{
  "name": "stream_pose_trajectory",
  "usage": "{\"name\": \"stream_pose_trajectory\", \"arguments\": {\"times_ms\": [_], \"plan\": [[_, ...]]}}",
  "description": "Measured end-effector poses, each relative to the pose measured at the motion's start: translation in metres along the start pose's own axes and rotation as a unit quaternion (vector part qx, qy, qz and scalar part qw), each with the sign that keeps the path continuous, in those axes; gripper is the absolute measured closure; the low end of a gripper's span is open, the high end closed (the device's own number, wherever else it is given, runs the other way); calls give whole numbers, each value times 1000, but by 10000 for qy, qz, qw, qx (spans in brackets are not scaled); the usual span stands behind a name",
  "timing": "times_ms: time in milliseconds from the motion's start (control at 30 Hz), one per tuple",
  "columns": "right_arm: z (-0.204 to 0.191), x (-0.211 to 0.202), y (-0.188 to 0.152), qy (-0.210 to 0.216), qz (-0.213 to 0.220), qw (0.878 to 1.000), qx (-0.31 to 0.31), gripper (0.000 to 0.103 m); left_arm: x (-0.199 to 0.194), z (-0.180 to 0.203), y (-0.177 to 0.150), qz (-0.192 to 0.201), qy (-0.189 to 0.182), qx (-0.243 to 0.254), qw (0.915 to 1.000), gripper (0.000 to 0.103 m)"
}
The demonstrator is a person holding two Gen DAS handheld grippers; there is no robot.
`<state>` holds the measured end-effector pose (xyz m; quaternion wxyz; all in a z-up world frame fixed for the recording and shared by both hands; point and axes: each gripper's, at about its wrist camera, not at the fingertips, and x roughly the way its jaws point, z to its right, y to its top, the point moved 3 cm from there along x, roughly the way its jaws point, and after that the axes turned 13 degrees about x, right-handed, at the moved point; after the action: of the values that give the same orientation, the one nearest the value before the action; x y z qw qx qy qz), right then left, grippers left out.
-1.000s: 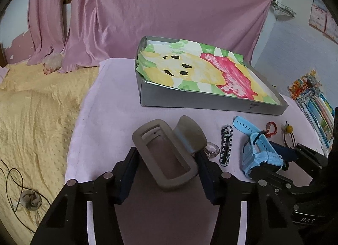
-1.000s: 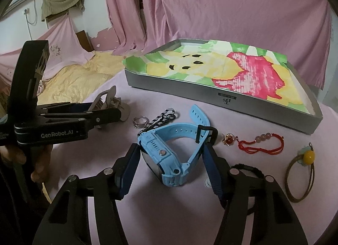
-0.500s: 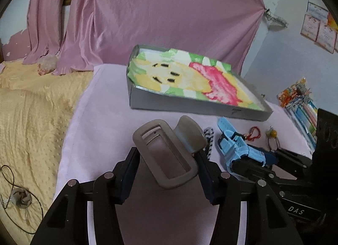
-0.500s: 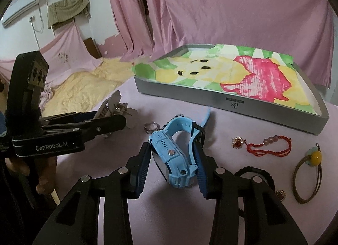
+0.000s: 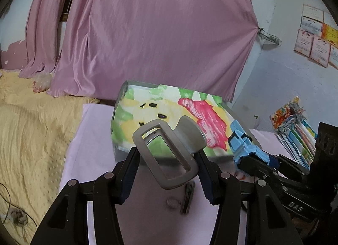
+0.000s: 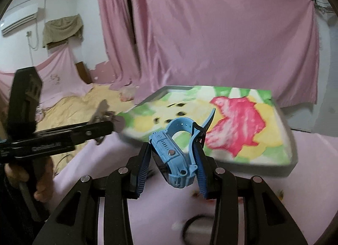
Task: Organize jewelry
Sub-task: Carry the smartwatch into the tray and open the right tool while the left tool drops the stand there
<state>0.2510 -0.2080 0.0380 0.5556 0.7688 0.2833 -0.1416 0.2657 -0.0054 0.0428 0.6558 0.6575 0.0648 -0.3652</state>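
Now your left gripper [image 5: 168,163] fingers clench a grey rectangular plastic clasp [image 5: 166,152], your right gripper [image 6: 173,167] fingers clench a blue plastic smartwatch [image 6: 174,155], both raised before the grey tray [image 6: 281,169] lined with bright paper.

Dim, flat indoor light, no glare. Soft shadow under the grey tray [image 5: 118,153]. Motion blur near that tray's front edge and below it; fisheye bending and dark corners far around it.
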Motion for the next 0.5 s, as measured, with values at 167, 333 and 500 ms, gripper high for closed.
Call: {"name": "stream_pose_trajectory", "arguments": {"times_ms": [167, 333, 500], "plan": [[19, 29, 15, -227, -103, 9991, 350, 67, 25, -1, 13, -217, 27, 40, 9998, 52], [26, 56, 17, -395, -287, 9980, 395, 67, 53, -4, 18, -598, 120, -24, 9981, 52], [30, 80, 16, -500, -518, 9966, 402, 67, 72, -4, 17, -839, 265, -96, 9961, 52]]}}
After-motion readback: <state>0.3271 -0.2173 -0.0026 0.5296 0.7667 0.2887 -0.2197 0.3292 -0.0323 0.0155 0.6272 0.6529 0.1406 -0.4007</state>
